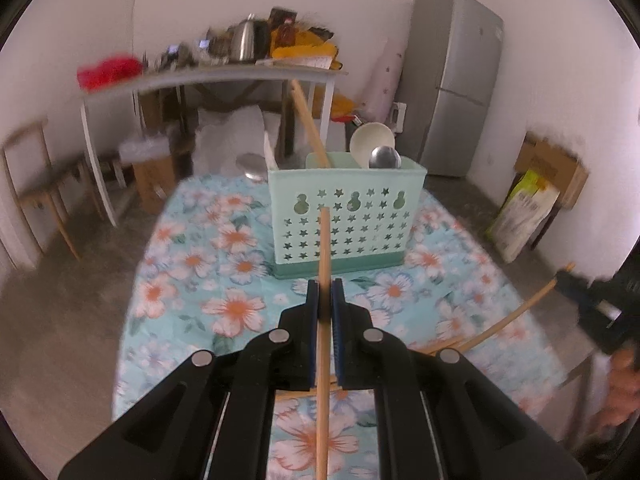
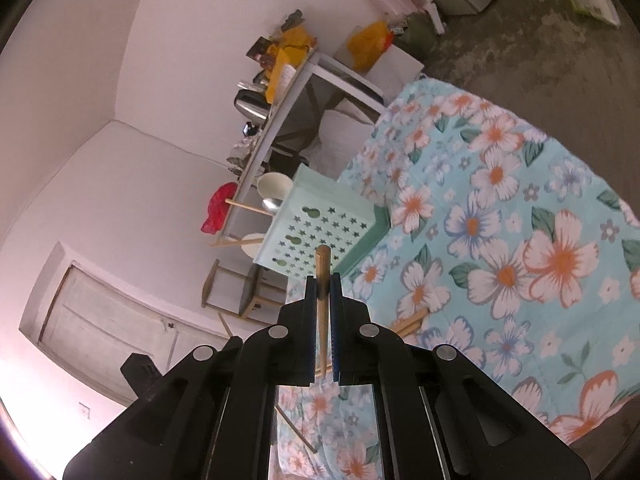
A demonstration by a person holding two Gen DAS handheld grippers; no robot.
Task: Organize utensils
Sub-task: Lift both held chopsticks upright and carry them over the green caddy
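My left gripper [image 1: 325, 285] is shut on a wooden chopstick [image 1: 323, 344] that points forward at the mint star-patterned utensil caddy [image 1: 344, 216]. The caddy stands on the floral tablecloth [image 1: 192, 264] and holds a leaning chopstick [image 1: 310, 124], a white spoon [image 1: 372, 140] and a metal spoon [image 1: 385, 158]. At the right edge, my right gripper [image 1: 568, 278] holds a second chopstick [image 1: 516, 318]. In the rolled right wrist view, the right gripper [image 2: 323, 280] is shut on that chopstick [image 2: 322, 268], just short of the caddy [image 2: 320, 224]. Loose chopsticks [image 2: 408, 322] lie on the cloth.
A cluttered white side table [image 1: 208, 80] with a kettle [image 1: 246, 40] stands behind the caddy. A grey fridge [image 1: 456, 80] stands at the back right, a wooden chair [image 1: 36, 188] at the left and cardboard boxes [image 1: 552, 172] along the right wall. A person's hand [image 1: 624, 380] shows at the right edge.
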